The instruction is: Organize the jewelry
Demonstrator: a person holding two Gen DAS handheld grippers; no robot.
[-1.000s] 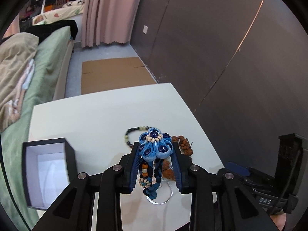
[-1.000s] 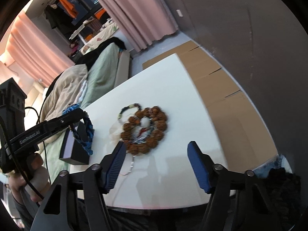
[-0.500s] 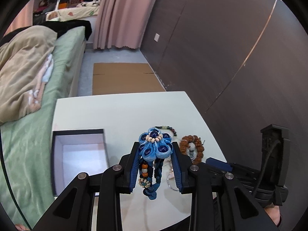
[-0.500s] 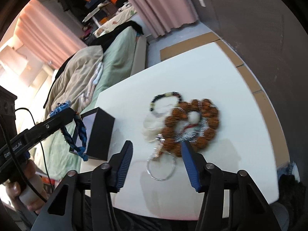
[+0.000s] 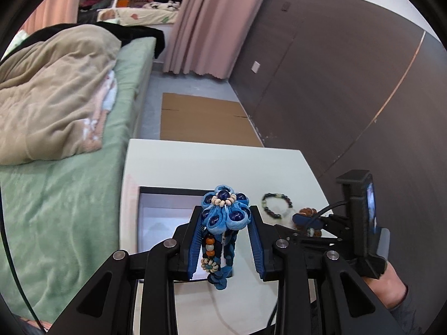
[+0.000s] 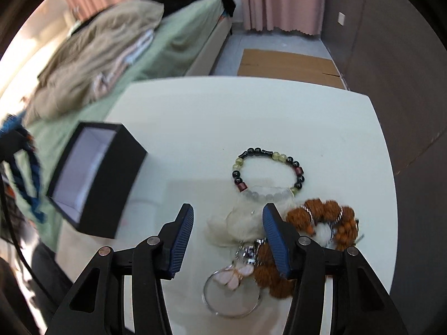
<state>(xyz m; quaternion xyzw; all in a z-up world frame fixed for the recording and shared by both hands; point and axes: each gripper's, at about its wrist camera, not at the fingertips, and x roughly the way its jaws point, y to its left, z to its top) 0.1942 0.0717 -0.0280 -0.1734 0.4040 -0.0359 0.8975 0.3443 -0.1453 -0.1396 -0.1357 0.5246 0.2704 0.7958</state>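
Hanging in the left tool [image 5: 225, 234], blue bracelet [image 5: 225, 217], seemingly above box [image 5: 164, 212].

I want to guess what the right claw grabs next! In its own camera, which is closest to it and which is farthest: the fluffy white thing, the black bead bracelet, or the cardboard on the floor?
1. Fluffy white thing: on the table, right between the tips of the right gripper.
2. Bead bracelet: farther along the table, just past the fluff.
3. Cardboard: on the floor beyond the table's far edge.
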